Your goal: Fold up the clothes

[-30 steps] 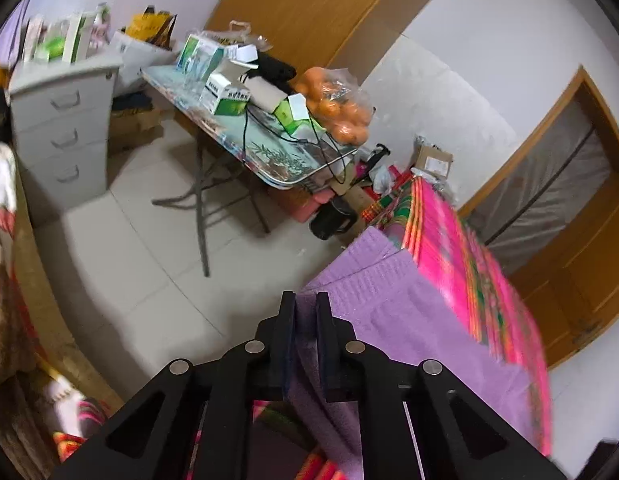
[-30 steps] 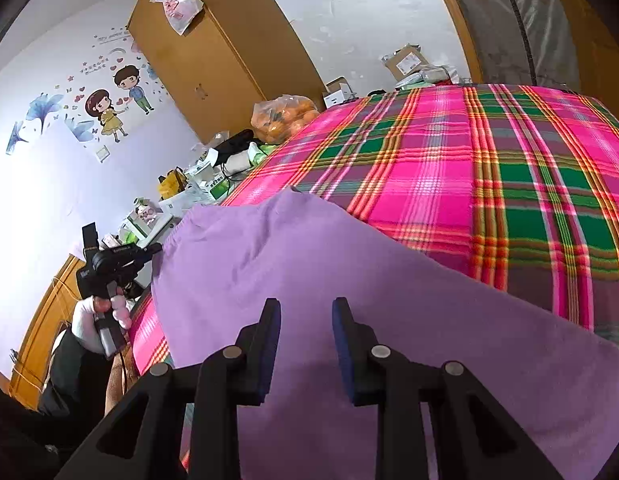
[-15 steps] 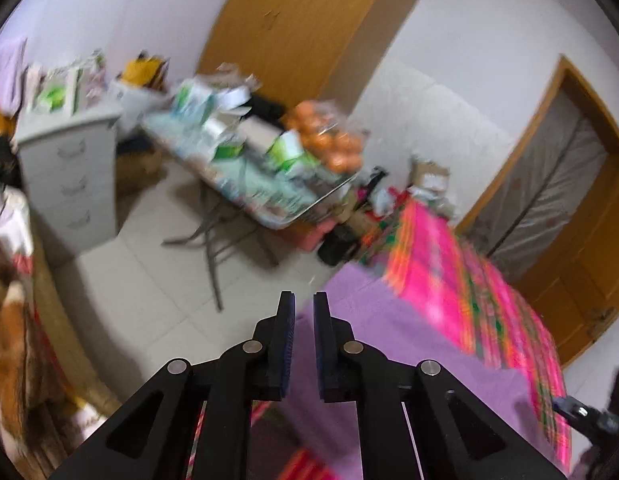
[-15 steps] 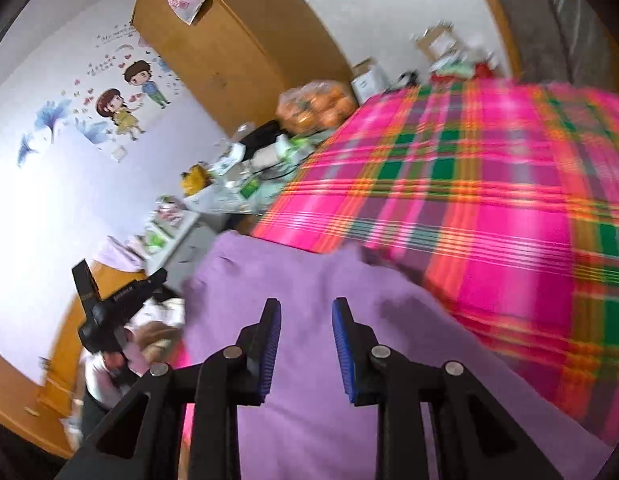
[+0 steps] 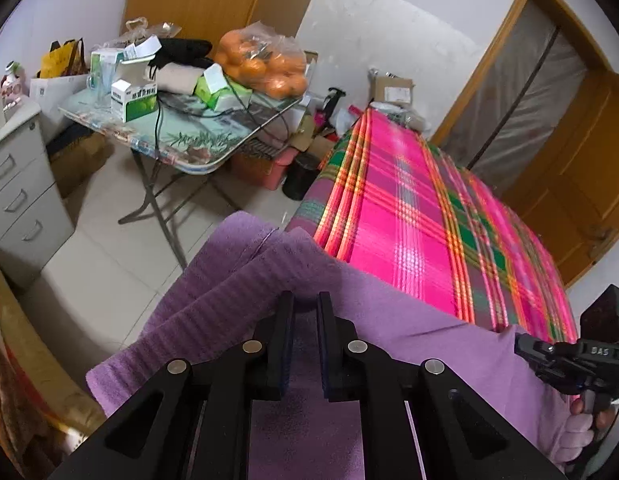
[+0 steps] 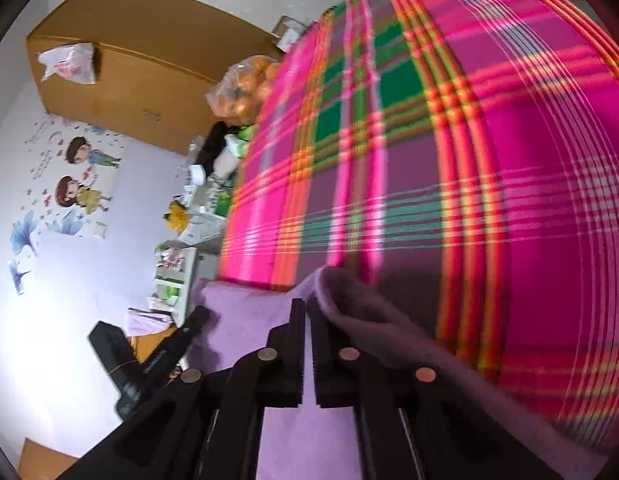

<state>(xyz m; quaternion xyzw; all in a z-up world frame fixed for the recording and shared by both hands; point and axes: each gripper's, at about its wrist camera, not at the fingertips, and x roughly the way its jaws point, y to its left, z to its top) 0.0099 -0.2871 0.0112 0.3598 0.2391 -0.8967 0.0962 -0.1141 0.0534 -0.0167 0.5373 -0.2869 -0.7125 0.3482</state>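
Left wrist: "DAS" on right gripper (image 5: 527, 346) body.

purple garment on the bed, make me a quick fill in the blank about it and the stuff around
1. The purple garment lies on a plaid bedcover that is mostly ____.
2. The left gripper is shut on the ____ garment.
3. The clear bag on the folding table holds ____.
4. The right gripper pinches the garment's ____.

Missing words: pink; purple; oranges; edge

left tool (image 5: 305, 304): jaws pinched narrow, angled down | right tool (image 6: 307, 308): jaws just closing, apparently nearly together, rolled
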